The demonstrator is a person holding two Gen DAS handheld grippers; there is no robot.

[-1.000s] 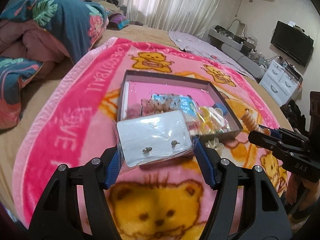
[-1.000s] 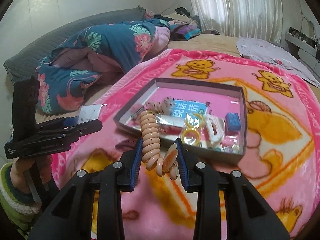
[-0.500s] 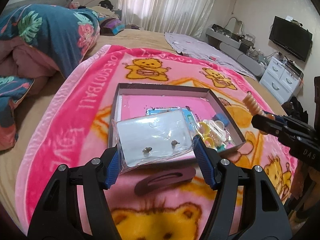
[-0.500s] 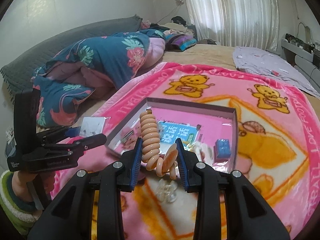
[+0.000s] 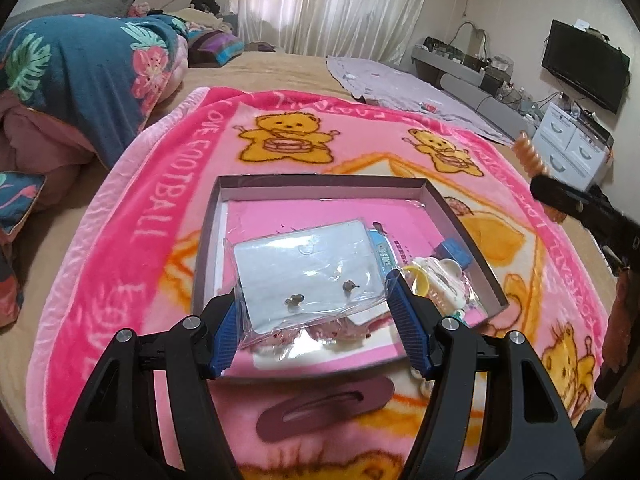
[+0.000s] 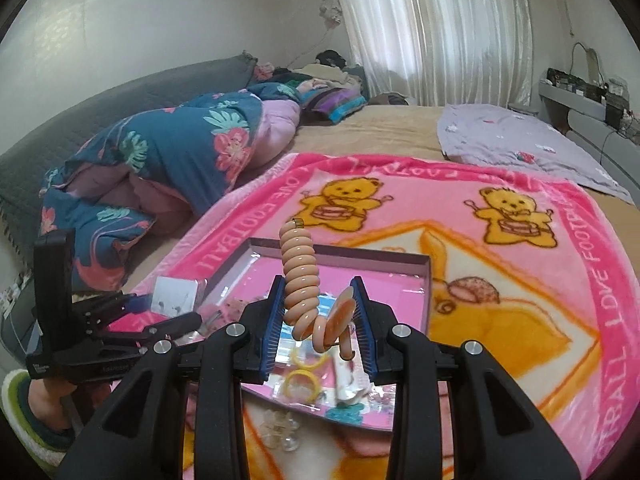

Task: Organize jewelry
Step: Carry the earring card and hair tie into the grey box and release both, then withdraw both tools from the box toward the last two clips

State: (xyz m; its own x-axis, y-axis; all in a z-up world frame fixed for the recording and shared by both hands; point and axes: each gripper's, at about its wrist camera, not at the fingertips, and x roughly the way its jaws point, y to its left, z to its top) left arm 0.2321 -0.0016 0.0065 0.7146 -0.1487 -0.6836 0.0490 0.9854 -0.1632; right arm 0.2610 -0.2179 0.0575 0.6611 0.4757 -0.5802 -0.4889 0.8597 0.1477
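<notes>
Left gripper [image 5: 316, 320] clamps earring packet [image 5: 308, 276] above tray [image 5: 460, 216]; hair clip [image 5: 324, 404] lies beneath (unobstructed). Right gripper [image 6: 318, 322] pinches coil tie [image 6: 302, 276].

Left wrist view: we look down close along the left hand-held gripper [image 5: 316, 320] at the box [image 5: 324, 182], facing the curtain. Right wrist view: same slant from the right hand-held gripper [image 6: 318, 328]. We share box, blanket [image 6: 520, 264], bed.

I am in a home bedroom: a bed [image 6: 400, 128] with a floral duvet [image 5: 80, 64], curtains [image 5: 332, 4], wall-mounted television [image 5: 582, 64], and white drawers [image 5: 568, 148].
</notes>
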